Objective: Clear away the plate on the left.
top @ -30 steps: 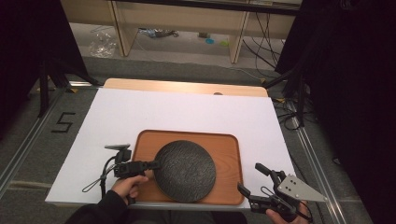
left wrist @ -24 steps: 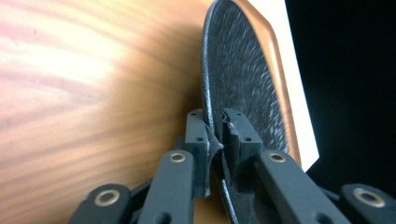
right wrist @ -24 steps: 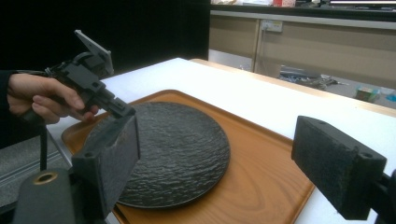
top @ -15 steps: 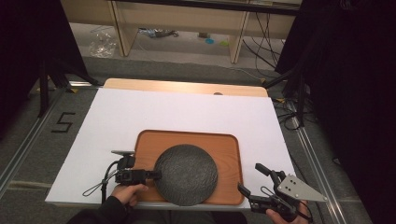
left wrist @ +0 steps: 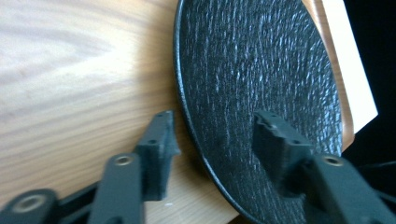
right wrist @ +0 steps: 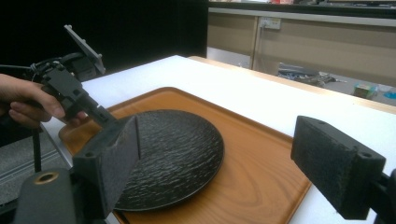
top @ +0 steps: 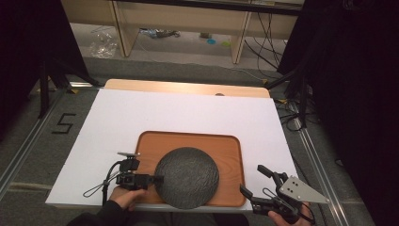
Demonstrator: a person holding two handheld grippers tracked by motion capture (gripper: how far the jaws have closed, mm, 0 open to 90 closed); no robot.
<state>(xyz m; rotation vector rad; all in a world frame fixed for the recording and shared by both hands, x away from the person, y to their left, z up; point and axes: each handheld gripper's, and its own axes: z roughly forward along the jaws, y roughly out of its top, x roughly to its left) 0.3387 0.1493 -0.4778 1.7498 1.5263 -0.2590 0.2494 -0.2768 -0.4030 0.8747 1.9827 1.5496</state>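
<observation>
The plate (top: 187,177) lies in the tray (top: 229,150), toward its near edge, and the tray sits on the surface (top: 188,113) at the person's side. The left tool (top: 155,179) is at the plate's left rim, one jaw above the rim and one beside it over the tray. The right tool (top: 251,181) is to the right of the plate, just past the tray's near right corner, well apart from the left tool.
</observation>
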